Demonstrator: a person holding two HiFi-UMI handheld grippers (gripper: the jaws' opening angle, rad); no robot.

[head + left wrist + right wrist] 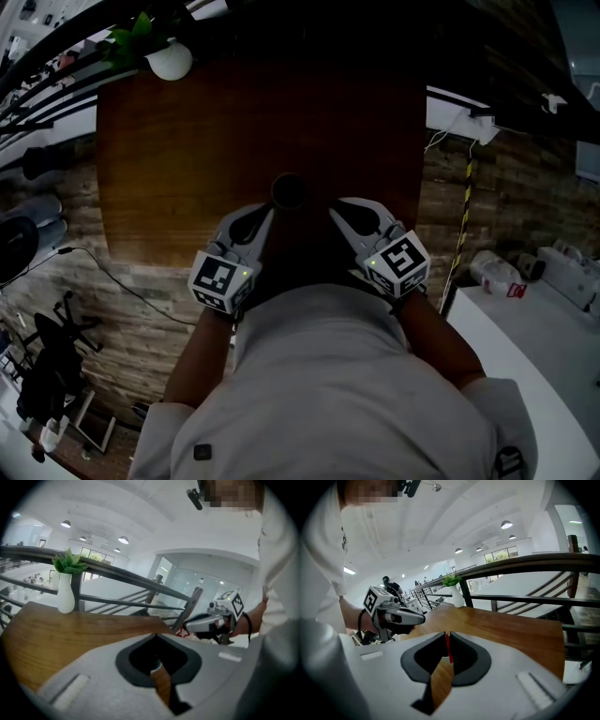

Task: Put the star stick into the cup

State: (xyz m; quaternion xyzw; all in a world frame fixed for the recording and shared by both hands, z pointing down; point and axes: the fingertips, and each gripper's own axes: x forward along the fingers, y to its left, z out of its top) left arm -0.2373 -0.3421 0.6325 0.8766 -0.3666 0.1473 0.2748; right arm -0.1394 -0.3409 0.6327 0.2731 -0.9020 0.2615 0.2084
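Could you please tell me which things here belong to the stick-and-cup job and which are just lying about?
Part of the job:
- red stick, pinched in the right gripper
- dark cup, standing on the wooden table

Just lying about:
- white vase with a green plant, at the table's far corner
- black chair, on the floor

The left forearm (202, 361) and the right forearm (436, 337) reach forward from the body. The left gripper (265, 214) and the right gripper (339, 211) are near each other, with the tips turned a little inward. The left jaws are closed, tip against tip. The right jaws press on a thin red stick (448, 648).
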